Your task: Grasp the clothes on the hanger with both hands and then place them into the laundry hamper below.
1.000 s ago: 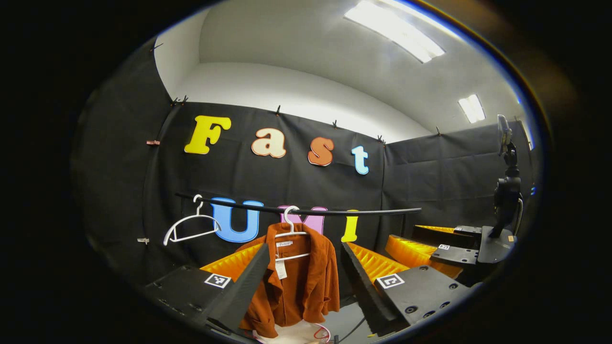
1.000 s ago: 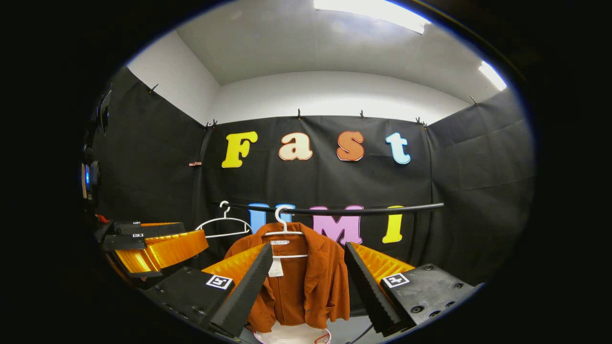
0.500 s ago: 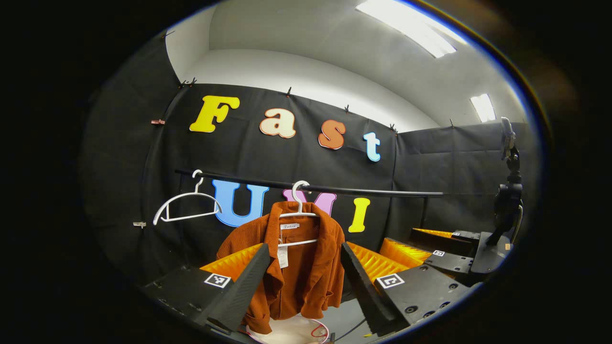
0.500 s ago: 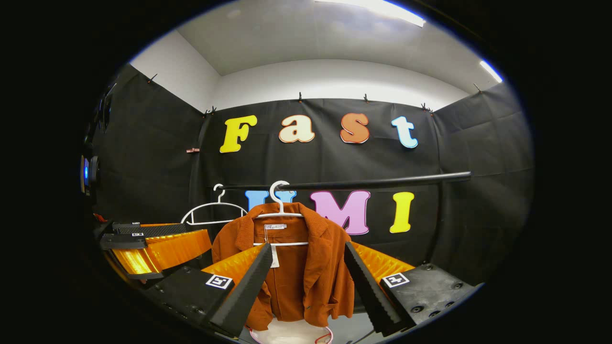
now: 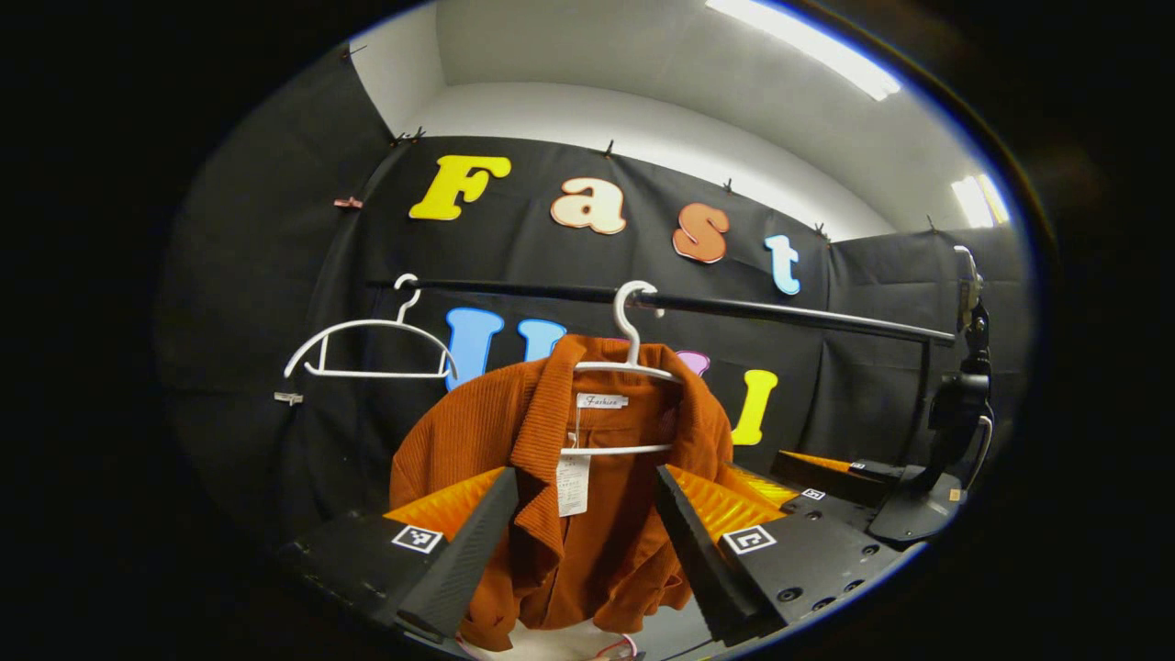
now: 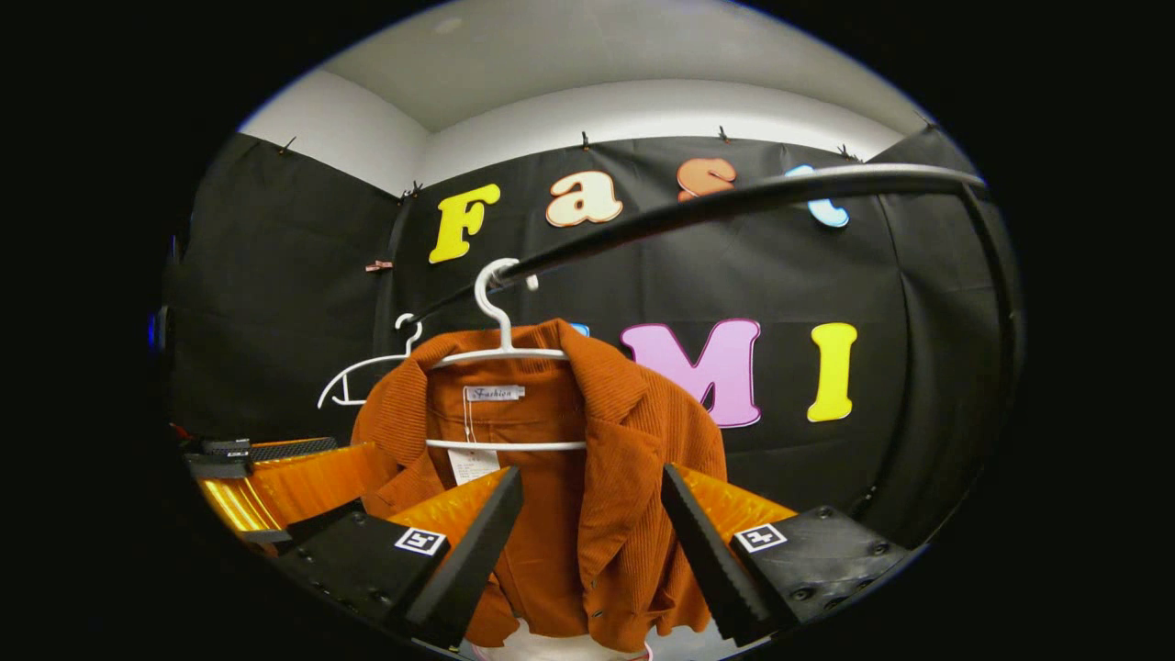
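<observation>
A rust-orange corduroy jacket (image 5: pixel 587 514) (image 6: pixel 597 496) hangs on a white hanger (image 5: pixel 629 367) (image 6: pixel 500 353) from a black rail (image 5: pixel 780 312) (image 6: pixel 734 197). My left gripper (image 5: pixel 583 542) is open, its fingers standing either side of the jacket's front, a little short of it. My right gripper (image 6: pixel 587 542) is open too, framing the jacket's chest. The right gripper (image 5: pixel 826 477) also appears low on the right in the left gripper view, and the left gripper (image 6: pixel 275 477) low on the left in the right gripper view. A white hamper rim (image 5: pixel 560 638) (image 6: pixel 551 643) peeks out below the jacket.
An empty white hanger (image 5: pixel 367 340) (image 6: pixel 363 376) hangs on the rail to the left of the jacket. A black camera stand (image 5: pixel 955 431) rises at the right edge of the left gripper view. The black cloth wall (image 6: pixel 275 321) closes in behind the rail.
Both grippers have moved forward toward the jacket, which now looms larger between the fingers. The rail has risen in both views. Both stay open.
</observation>
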Action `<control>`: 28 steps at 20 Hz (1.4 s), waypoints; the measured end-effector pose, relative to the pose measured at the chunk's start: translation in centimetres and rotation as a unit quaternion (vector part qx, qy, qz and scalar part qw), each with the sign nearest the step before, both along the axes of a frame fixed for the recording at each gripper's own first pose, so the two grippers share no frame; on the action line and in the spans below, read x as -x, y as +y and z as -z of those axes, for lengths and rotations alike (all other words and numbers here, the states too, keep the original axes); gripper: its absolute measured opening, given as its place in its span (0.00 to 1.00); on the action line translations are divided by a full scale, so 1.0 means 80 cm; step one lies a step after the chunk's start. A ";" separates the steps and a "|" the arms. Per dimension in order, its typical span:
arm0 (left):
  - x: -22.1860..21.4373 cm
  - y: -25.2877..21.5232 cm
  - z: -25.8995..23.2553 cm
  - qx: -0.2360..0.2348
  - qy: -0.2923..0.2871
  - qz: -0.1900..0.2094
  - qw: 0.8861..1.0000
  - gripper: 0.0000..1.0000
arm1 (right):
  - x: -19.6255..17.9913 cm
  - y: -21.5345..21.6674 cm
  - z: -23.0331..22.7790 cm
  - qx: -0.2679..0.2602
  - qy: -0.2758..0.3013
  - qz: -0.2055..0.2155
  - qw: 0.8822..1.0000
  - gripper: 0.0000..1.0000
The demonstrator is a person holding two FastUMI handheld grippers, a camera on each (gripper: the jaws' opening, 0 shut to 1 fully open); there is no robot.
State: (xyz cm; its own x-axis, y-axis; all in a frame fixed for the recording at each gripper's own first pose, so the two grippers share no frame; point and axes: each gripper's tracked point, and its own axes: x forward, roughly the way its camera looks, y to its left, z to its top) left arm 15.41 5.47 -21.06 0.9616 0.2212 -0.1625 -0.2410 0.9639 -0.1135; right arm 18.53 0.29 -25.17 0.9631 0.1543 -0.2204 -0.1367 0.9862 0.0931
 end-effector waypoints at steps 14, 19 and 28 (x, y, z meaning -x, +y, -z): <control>-0.065 0.045 0.090 0.002 0.061 -0.100 0.993 0.93 | -0.088 0.003 0.092 -0.076 0.066 -0.031 0.994 0.98; -0.059 0.050 0.097 0.009 0.063 -0.133 0.989 0.93 | -0.129 -0.027 0.107 -0.063 0.065 -0.012 0.996 0.94; -0.095 0.062 0.112 0.010 0.017 -0.191 0.981 0.92 | -0.126 -0.031 0.097 -0.075 0.080 -0.044 0.993 0.51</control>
